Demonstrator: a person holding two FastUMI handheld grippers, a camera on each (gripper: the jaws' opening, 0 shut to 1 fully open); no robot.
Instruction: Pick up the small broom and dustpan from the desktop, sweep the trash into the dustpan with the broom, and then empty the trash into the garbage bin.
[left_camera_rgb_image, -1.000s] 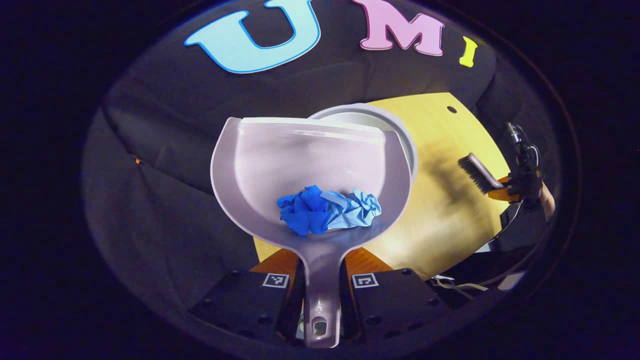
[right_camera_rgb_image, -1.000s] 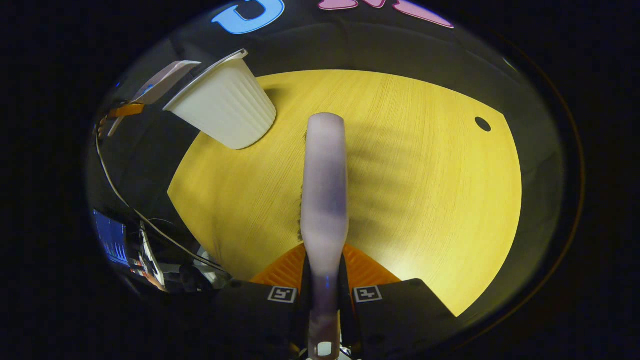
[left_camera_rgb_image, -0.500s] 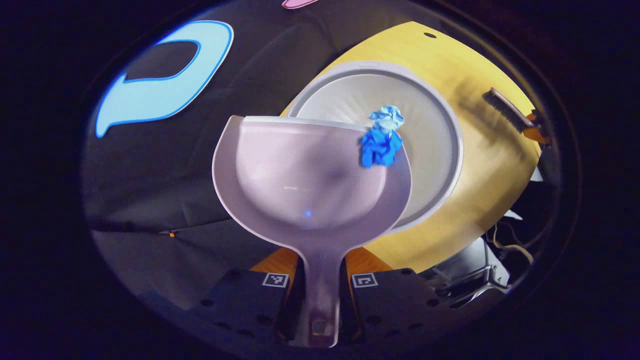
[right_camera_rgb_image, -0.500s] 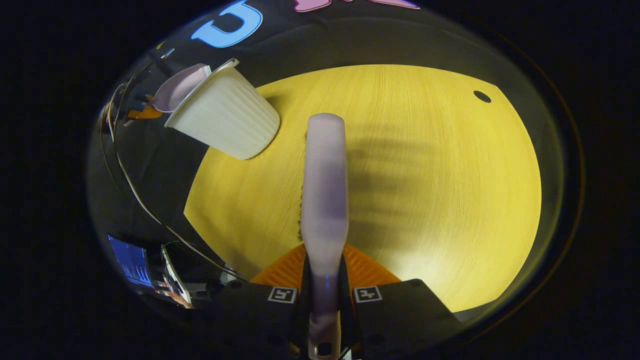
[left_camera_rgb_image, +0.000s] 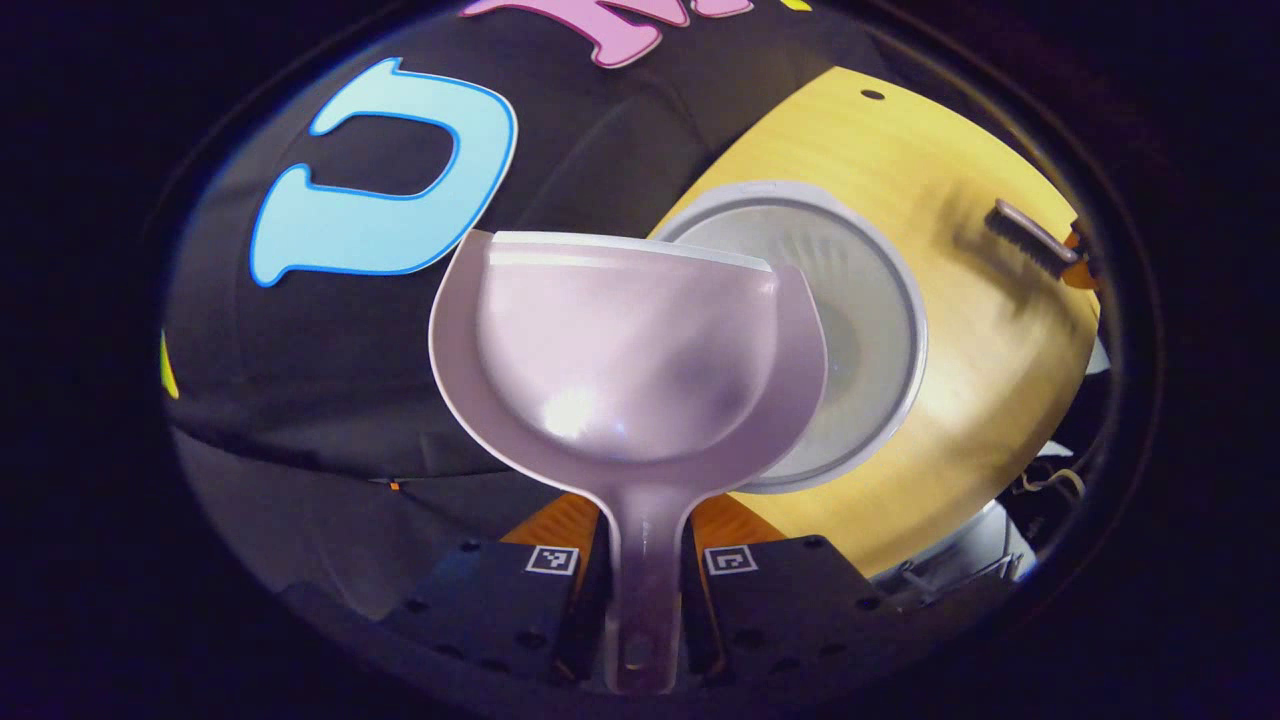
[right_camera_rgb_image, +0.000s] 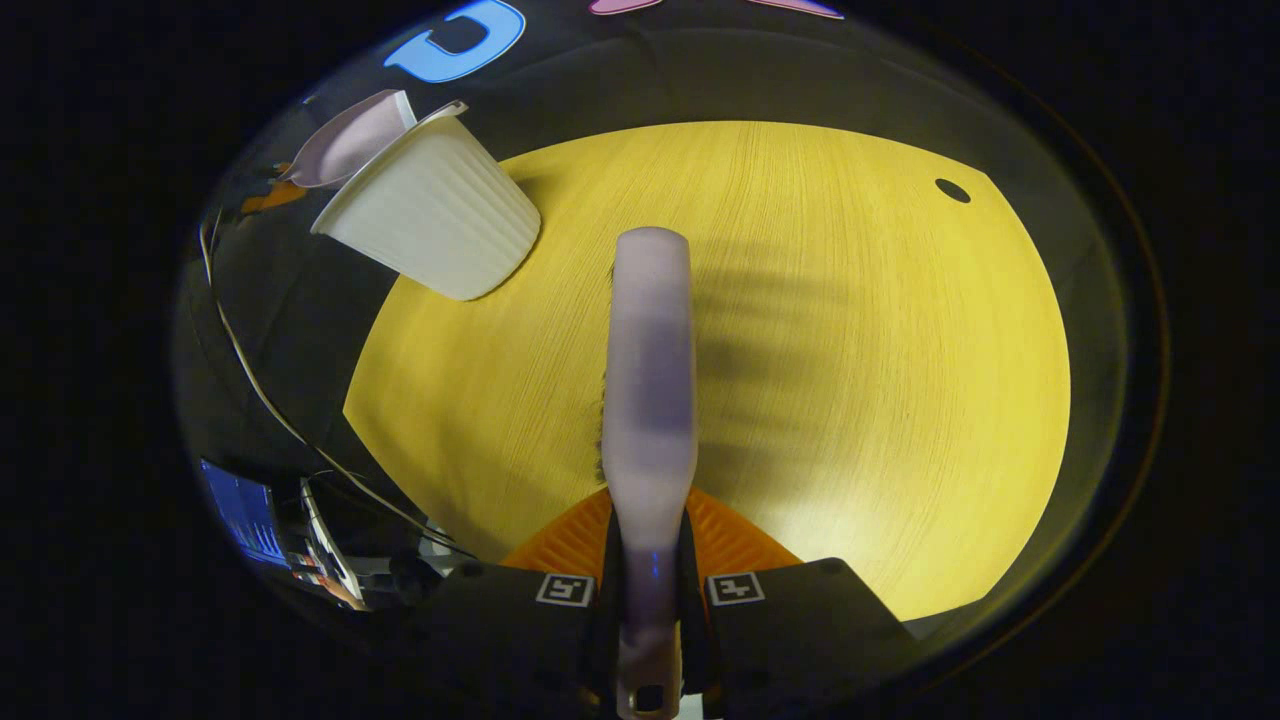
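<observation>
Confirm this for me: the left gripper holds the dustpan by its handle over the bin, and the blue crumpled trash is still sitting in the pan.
Not quite. The left gripper does hold the dustpan by its handle over the garbage bin, but the pan is empty: the left gripper view shows only its bare, shiny inside, with no blue trash on it.

Pale lilac dustpan (left_camera_rgb_image: 620, 350) and broom (right_camera_rgb_image: 650, 400), ribbed white bin (right_camera_rgb_image: 435, 225), yellow wood-grain desktop (right_camera_rgb_image: 850, 380).

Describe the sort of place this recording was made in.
Probably a staged recording booth rather than a home: a black cloth wall backs a bare yellow wooden desktop, with a white garbage bin and loose cables at its edge.
</observation>
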